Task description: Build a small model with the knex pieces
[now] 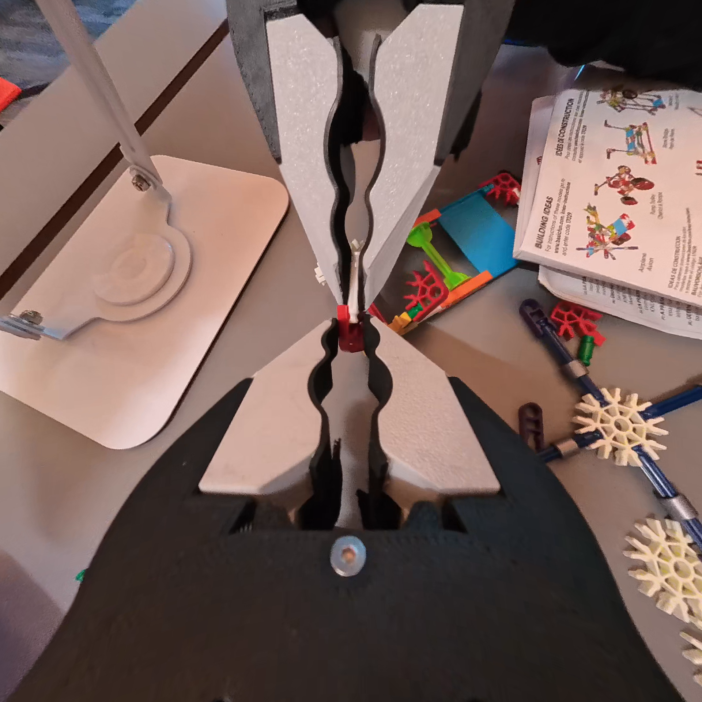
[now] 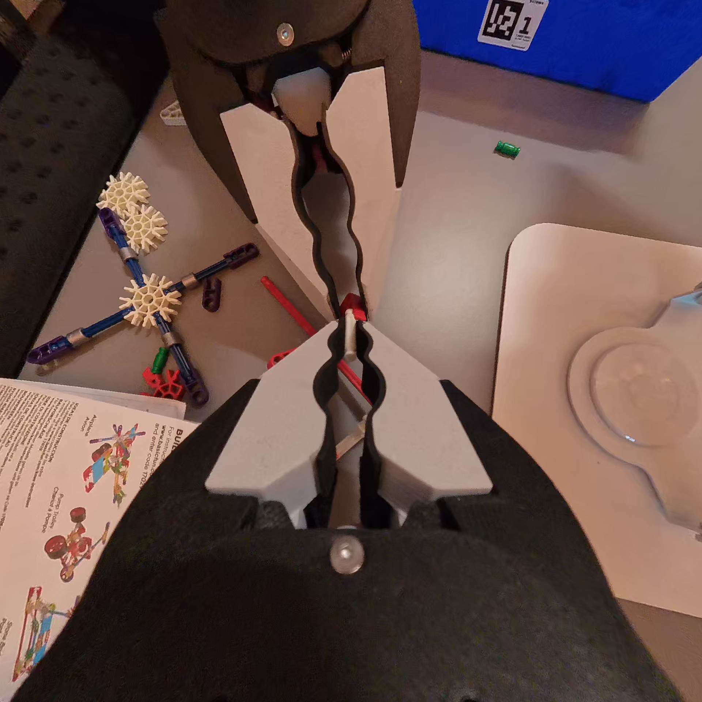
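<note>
My left gripper (image 1: 350,331) is shut on a small red connector (image 1: 349,336) at its fingertips. My right gripper (image 1: 355,304) comes in from the opposite side, tip to tip, shut on a short white rod (image 1: 355,273). The rod's end meets the red connector. In the right wrist view my right gripper (image 2: 351,327) holds the white rod (image 2: 350,338) upright between its tips, and the left gripper (image 2: 351,312) holds the red connector (image 2: 353,305) just beyond it. Both are held above the grey table (image 1: 235,125).
A white stand base (image 1: 133,285) (image 2: 607,380) lies beside the grippers. An instruction booklet (image 1: 615,197) (image 2: 76,475), a blue-panel model (image 1: 471,235), a snowflake-and-blue-rod assembly (image 1: 619,425) (image 2: 150,300), a loose red rod (image 2: 288,304), a green piece (image 2: 507,149) and a blue box (image 2: 569,49) are around. Only a small space, under 4 cm, lies between the two pairs of fingers.
</note>
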Available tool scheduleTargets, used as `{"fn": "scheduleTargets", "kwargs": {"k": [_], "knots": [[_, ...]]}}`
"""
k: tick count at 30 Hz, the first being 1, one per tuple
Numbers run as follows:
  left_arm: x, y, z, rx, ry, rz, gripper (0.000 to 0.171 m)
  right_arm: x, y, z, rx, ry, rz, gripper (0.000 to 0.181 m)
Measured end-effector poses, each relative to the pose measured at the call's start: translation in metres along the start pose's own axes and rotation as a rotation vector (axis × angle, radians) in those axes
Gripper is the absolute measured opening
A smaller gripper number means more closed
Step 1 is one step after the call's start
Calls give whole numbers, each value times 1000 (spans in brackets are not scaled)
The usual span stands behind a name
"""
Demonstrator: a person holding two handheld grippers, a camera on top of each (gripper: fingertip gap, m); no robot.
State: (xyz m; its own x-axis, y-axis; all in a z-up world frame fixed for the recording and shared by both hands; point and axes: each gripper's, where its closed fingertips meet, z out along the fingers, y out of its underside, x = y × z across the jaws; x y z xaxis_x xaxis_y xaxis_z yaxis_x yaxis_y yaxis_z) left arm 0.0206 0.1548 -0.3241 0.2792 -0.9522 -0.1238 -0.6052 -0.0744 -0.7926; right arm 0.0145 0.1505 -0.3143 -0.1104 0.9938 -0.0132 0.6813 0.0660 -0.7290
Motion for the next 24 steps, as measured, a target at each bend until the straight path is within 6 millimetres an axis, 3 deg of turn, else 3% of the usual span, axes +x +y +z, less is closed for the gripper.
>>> {"fn": "scheduleTargets", "kwargs": {"k": [14,24], "knots": [[-1,1,-1,78,101,-174,9,2,0,0,18,-17,29,3],[2,-1,-1,91,99,-115,7,2,0,-2,24,-19,50,7]]}}
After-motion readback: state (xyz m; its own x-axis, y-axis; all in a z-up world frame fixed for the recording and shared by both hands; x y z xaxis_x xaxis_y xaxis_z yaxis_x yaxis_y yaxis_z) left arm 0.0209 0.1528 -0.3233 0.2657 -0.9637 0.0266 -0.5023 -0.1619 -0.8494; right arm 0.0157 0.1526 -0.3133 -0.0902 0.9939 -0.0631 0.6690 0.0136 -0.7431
